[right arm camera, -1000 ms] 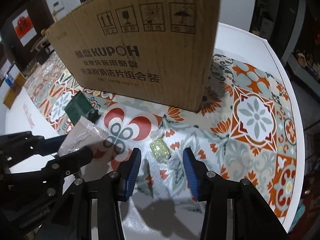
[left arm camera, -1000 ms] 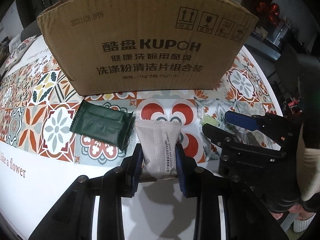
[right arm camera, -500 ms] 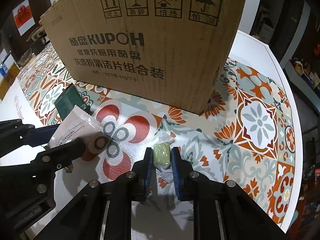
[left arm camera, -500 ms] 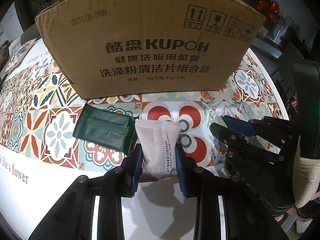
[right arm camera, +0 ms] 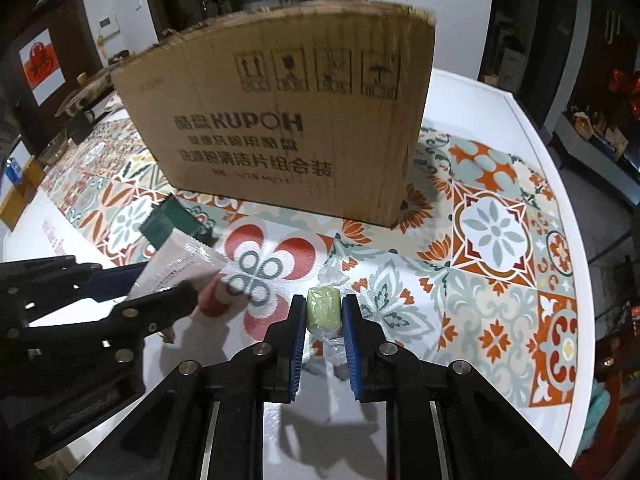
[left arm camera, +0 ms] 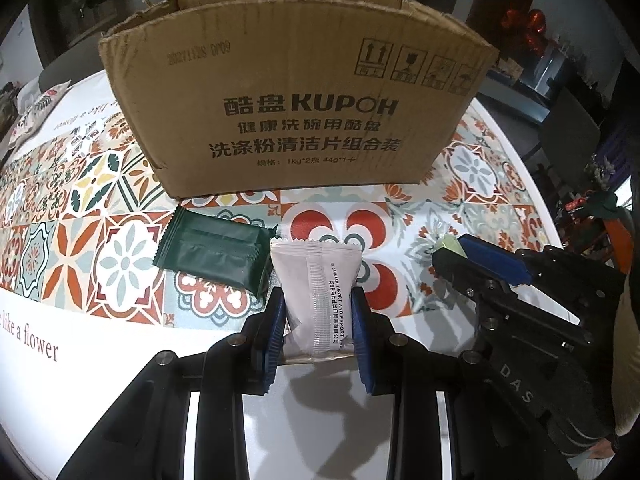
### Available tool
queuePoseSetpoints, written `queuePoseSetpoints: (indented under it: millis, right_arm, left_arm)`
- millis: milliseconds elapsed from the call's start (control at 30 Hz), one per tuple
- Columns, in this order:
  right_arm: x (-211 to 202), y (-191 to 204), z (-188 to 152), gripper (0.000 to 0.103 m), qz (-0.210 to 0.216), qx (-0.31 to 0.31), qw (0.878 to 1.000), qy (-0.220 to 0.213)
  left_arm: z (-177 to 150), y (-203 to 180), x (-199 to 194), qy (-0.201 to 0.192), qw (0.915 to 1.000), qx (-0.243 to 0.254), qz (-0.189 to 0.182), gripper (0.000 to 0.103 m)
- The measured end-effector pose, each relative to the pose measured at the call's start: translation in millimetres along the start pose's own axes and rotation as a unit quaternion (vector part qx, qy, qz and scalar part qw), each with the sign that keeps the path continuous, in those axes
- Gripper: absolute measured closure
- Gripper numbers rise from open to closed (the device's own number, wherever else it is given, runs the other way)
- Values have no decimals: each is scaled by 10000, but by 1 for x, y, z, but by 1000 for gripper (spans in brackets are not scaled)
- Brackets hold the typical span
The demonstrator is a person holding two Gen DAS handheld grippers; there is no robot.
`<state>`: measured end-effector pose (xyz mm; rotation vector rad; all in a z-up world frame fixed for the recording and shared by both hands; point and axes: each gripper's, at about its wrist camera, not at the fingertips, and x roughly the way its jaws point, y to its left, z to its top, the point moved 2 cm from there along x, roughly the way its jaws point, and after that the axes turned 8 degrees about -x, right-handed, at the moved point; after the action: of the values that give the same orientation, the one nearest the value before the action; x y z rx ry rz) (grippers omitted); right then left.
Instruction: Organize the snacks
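The pale green candy (right arm camera: pixel 323 306), near the worktop's front edge, has just been clamped by the right claw (right arm camera: pixel 323 322). The grey packet (left arm camera: pixel 316 295) is gripped by the left claw (left arm camera: pixel 318 322). Both snacks are judged ready for the cardboard box (left arm camera: pixel 296 120).

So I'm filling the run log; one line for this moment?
left hand-held gripper: shut on pale packet | right hand-held gripper: shut on green candy | dark green packet: on table

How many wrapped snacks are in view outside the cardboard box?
3. A pale packet is clamped in the left gripper, a green candy in the right gripper, and a dark green packet lies on the table. The box may hide more.
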<state>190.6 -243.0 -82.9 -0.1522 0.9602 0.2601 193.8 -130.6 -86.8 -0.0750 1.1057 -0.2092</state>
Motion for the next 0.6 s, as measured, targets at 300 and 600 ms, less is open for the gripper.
queuePoseSetpoints:
  millis: [300, 600]
  right_arm:
    - [-39, 6, 6, 83, -121, 71, 9991, -396]
    - [-73, 10, 19, 83, -200, 221, 9962, -818]
  left_arm:
    - [1, 0, -31, -414, 9989, 132, -168, 72]
    - [12, 5, -68, -848, 9956, 181, -343, 72]
